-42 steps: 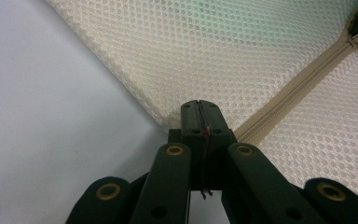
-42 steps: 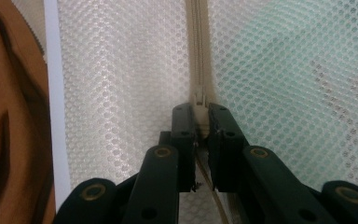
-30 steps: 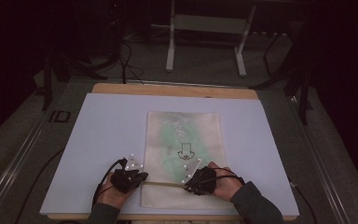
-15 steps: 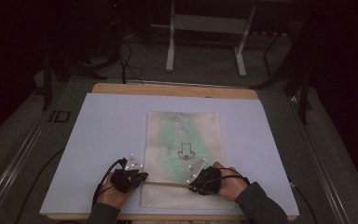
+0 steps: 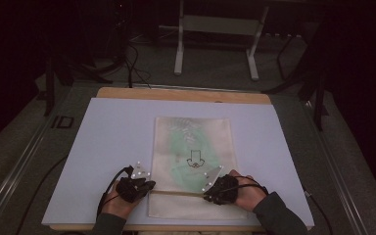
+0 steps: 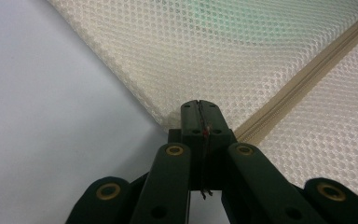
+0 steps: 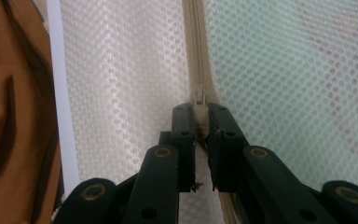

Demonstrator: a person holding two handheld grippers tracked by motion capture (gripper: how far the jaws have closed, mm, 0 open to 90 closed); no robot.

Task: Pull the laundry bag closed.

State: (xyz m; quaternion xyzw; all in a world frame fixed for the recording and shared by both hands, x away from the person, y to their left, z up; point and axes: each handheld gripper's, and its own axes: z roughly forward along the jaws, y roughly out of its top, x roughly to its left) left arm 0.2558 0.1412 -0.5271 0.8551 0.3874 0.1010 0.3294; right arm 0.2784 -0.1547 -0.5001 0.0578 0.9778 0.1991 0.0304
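Note:
A cream mesh zip bag [image 5: 193, 147] lies flat on the white board [image 5: 103, 147], with something pale green inside it. Its zipper [image 5: 176, 192] runs across the near end. My left gripper [image 5: 149, 185] sits at the bag's left edge. In the left gripper view its jaws [image 6: 200, 106] are pressed together on the mesh edge [image 6: 168, 119], just where the zipper [image 6: 303, 79] ends. My right gripper [image 5: 208, 193] rests on the zipper right of centre. The right gripper view shows it [image 7: 199, 112] shut on the beige zipper pull [image 7: 199, 100], with the green-tinted mesh [image 7: 284, 70] beside it.
The board lies on a wooden table whose far edge [image 5: 176, 94] shows beyond it. A metal stand [image 5: 215, 44] and cables lie on the dark floor behind. The near table edge [image 7: 9, 116] is close by the right gripper.
My right gripper has edged slightly to the right along the zipper. The left gripper has stayed where it was.

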